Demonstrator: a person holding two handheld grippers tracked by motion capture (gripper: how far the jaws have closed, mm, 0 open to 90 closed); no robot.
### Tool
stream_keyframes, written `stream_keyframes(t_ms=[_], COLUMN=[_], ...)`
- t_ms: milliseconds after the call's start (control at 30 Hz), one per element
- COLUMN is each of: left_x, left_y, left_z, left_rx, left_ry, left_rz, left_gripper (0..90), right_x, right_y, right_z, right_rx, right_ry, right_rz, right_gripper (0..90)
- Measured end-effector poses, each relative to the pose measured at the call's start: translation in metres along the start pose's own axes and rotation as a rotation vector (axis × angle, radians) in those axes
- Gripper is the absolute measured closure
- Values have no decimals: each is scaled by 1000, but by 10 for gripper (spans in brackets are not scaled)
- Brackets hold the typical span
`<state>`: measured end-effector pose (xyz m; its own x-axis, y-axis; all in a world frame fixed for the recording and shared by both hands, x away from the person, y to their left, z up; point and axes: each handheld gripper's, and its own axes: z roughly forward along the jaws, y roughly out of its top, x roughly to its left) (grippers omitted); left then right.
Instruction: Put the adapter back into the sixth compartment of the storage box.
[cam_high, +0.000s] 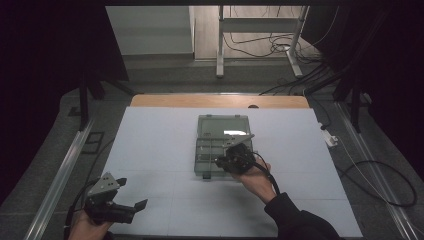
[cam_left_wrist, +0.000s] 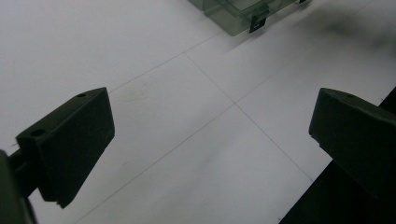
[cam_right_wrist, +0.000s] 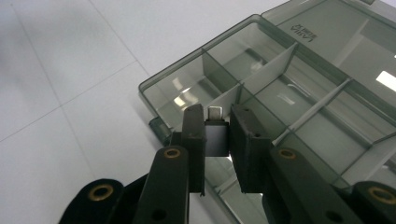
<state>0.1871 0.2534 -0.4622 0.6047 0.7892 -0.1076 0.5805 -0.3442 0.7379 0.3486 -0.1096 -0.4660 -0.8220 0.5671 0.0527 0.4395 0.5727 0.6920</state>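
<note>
A smoky see-through compartment box (cam_high: 204, 150) lies open in the middle of the white table; its dividers (cam_right_wrist: 268, 70) form several compartments. My right gripper (cam_high: 222, 161) hovers over the box's near part, shut on a small black plug-like piece with a metal tip (cam_right_wrist: 216, 137). In the right gripper view the gripper (cam_right_wrist: 217, 122) holds that piece above a compartment near the box's corner. My left gripper (cam_high: 132, 192) rests at the table's front left with its jaws wide apart and nothing between them (cam_left_wrist: 210, 140). The box's corner with its latch (cam_left_wrist: 243, 14) lies well beyond it.
The white table top (cam_high: 150, 150) ends in a wooden strip (cam_high: 220, 101) at the back. Behind it stand a metal frame (cam_high: 220, 45) and cables on the floor (cam_high: 380, 175). A small white item (cam_high: 330, 137) sits off the right edge. A rail (cam_high: 55, 185) runs along the left.
</note>
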Motion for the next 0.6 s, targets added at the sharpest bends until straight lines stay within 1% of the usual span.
stream_keyframes(t_ms=[300, 600], left_x=[0, 0], left_y=[0, 0], left_z=[0, 0], left_rx=[-1, 2], left_ry=[-3, -7], left_rz=[-2, 3], left_gripper=[9, 10], right_x=[-4, -4], right_y=[1, -1], right_z=[10, 24], right_rx=[3, 41], right_ry=[-21, -38], right_rz=[-5, -23], right_gripper=[751, 749])
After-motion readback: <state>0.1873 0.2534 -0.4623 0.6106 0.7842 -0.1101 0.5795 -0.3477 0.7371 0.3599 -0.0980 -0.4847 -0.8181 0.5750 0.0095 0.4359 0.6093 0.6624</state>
